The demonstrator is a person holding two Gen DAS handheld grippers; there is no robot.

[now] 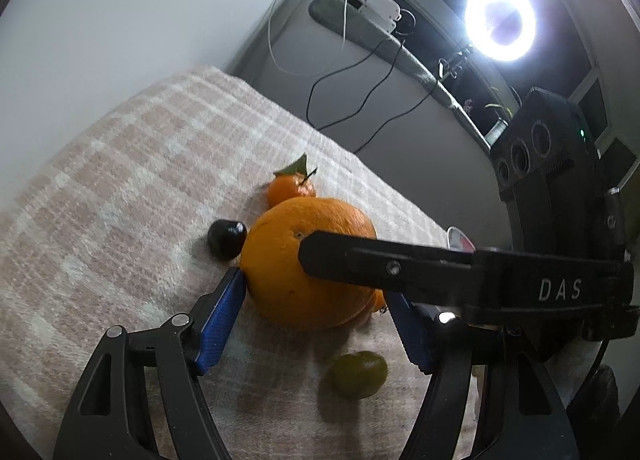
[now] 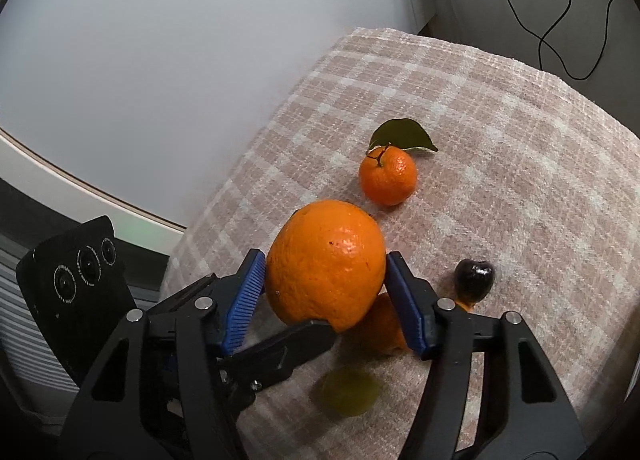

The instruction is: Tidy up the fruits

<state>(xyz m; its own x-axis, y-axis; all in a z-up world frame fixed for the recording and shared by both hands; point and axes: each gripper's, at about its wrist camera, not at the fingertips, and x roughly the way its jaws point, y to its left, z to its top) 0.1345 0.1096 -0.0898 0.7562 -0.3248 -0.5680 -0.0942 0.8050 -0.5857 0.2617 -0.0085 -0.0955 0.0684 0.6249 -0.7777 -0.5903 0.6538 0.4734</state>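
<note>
Both the left gripper (image 1: pixel 314 300) and the right gripper (image 2: pixel 324 294) clamp the large orange (image 2: pixel 325 262) on the checked desk (image 2: pixel 500 108) at medium-wide opening; opposing pulls could squeeze it loose onto the green fruit (image 2: pixel 351 394).

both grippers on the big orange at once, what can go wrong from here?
1. Both the left gripper and the right gripper straddle the large orange; their fingers cross and could collide or tug against each other.
2. A partly hidden orange fruit sits tight against it and may get pinched or rolled.
3. The dark cherry and green fruit lie close and could be knocked away.
</note>
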